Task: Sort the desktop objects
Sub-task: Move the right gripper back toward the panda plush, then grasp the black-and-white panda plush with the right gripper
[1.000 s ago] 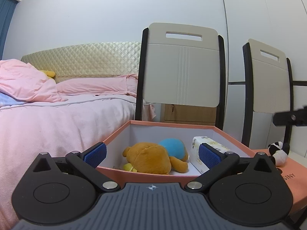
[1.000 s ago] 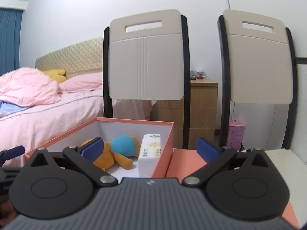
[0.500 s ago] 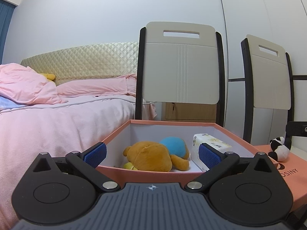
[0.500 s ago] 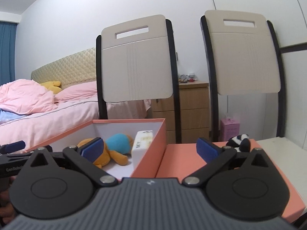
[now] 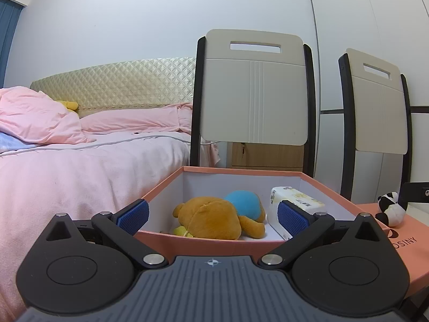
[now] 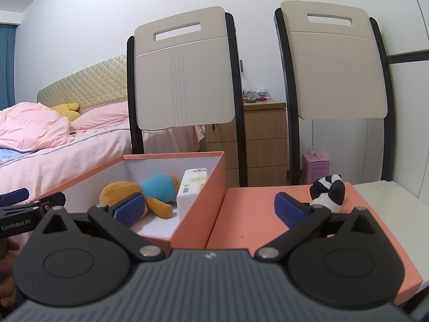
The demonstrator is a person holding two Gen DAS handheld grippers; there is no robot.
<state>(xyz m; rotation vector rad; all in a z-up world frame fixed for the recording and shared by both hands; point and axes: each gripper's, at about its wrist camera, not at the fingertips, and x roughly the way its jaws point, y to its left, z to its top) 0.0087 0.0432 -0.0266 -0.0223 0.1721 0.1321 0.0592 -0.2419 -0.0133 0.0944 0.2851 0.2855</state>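
Note:
An open salmon box point(image 5: 209, 242) point(image 6: 199, 209) holds a brown and blue plush toy point(image 5: 211, 218) point(image 6: 150, 190) and a white tissue pack point(image 5: 297, 204) point(image 6: 191, 187). A small panda plush point(image 6: 328, 191) point(image 5: 390, 209) sits on the salmon lid point(image 6: 252, 214) to the right of the box. My left gripper point(image 5: 213, 214) is open and empty, at the box's near wall. My right gripper point(image 6: 209, 209) is open and empty, over the seam between box and lid, with the panda just beyond its right finger.
Two folding chairs point(image 6: 185, 80) point(image 6: 335, 67) stand behind the box. A pink bed point(image 5: 80, 155) lies to the left. A wooden nightstand point(image 6: 265, 139) and a pink carton point(image 6: 315, 167) are at the back. A white tabletop point(image 6: 396, 204) shows right of the lid.
The right gripper has swung right and tilted down, bringing the lid and panda into its view. The left gripper has hardly moved. Both stay open.

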